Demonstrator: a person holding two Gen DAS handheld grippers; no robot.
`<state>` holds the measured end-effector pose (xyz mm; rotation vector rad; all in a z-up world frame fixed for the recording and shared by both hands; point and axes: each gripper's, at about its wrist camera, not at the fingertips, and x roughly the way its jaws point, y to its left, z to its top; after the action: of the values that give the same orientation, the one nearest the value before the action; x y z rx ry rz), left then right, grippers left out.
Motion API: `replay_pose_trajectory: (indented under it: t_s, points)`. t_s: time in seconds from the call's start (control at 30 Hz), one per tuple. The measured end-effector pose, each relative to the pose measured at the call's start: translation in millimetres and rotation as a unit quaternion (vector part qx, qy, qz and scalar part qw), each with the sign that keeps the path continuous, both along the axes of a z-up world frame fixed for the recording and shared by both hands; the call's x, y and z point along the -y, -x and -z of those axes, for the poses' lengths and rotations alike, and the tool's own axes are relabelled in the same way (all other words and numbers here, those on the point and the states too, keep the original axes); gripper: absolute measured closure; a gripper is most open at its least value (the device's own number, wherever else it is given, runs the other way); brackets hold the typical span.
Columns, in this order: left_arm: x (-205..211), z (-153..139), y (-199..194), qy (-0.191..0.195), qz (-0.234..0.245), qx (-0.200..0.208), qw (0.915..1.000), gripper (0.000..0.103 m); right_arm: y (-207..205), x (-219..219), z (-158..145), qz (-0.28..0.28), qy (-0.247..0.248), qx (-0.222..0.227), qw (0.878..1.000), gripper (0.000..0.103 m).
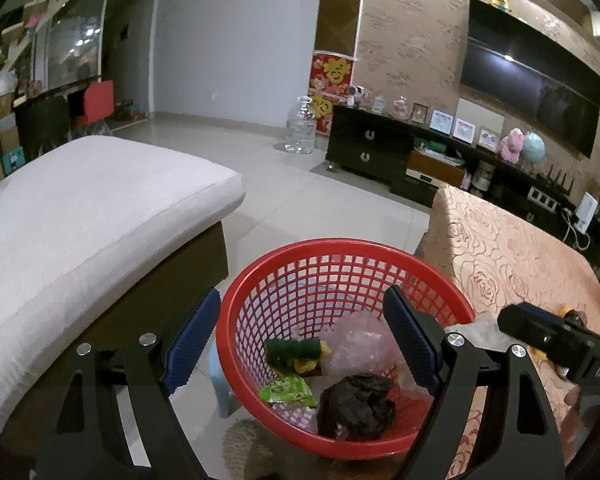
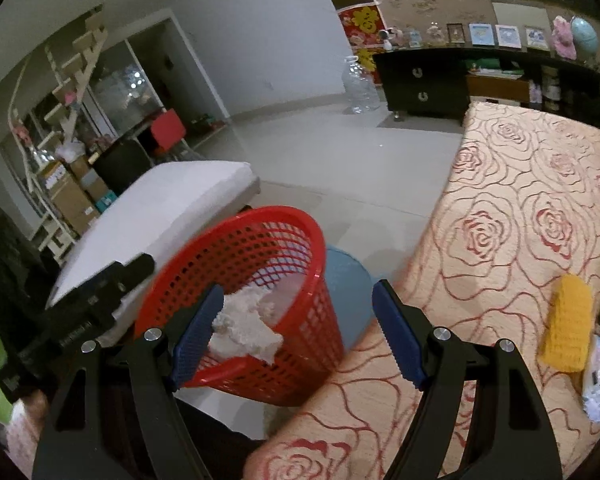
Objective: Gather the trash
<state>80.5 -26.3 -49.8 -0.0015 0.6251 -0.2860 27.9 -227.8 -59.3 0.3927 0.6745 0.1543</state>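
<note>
1. Two tools frame the scene, both with blue pads spread wide and nothing pressed between them: the left tool [image 1: 300, 340] hangs over the mouth of a red basket [image 1: 260, 268], and the right tool [image 2: 296, 336] hovers at the edge of the worktop [image 2: 520, 208], which wears a peach cloth with a red rose pattern.
2. The red basket is round, of open lattice plastic with a solid rim, and stands on the floor [image 1: 300, 184] between the worktop and a white cushioned seat [image 1: 92, 208].
3. Only the left wrist view looks down into it: a crumpled black bag [image 1: 356, 404], a green snack wrapper [image 1: 288, 390], a green and yellow wrapper [image 1: 298, 354] and a clear plastic wad [image 1: 360, 340] lie on its bottom.
4. Only the right wrist view shows the basket from the side, with a white crumpled tissue [image 2: 244, 332] at its near rim, just beside the tool's left pad; whether pad and tissue touch I cannot tell. A pale blue bin [image 2: 348, 284] stands behind the basket.
5. That view alone also shows a yellow pack [image 2: 570, 322] lying on the worktop to the right.
6. Farther off, a clear water jug [image 1: 300, 128] stands on the floor by a dark cabinet [image 1: 364, 148], under a wall-mounted television [image 1: 528, 76].
</note>
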Motion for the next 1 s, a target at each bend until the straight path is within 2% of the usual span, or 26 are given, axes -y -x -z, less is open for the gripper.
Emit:
replay_pose_trajectory:
  t_s: [0.17,0.33,0.5,0.6,0.77,1.0]
  points:
    - [8,2,3,-0.004,0.017,0.001,0.9998,0.023,-3,4,-5,-0.004,-0.028,0.006,1.0,0.029]
    - [31,6,13,-0.029,0.059,0.004,0.9978,0.023,-5,8,-5,-0.001,-0.037,0.002,0.999,0.029]
    - [64,18,26,-0.087,0.106,0.014,0.9904,0.023,-4,8,-6,0.0,-0.046,0.002,0.999,0.029]
    - [76,22,30,-0.111,0.117,0.021,0.9867,0.023,-3,10,-9,-0.001,-0.053,0.005,0.999,0.029]
    - [74,27,23,-0.103,0.122,-0.002,0.9872,0.023,-2,16,-13,-0.001,-0.071,0.008,0.997,0.029]
    - [76,32,21,-0.112,0.12,-0.009,0.9863,0.023,-1,20,-17,-0.009,-0.105,0.012,0.994,0.029]
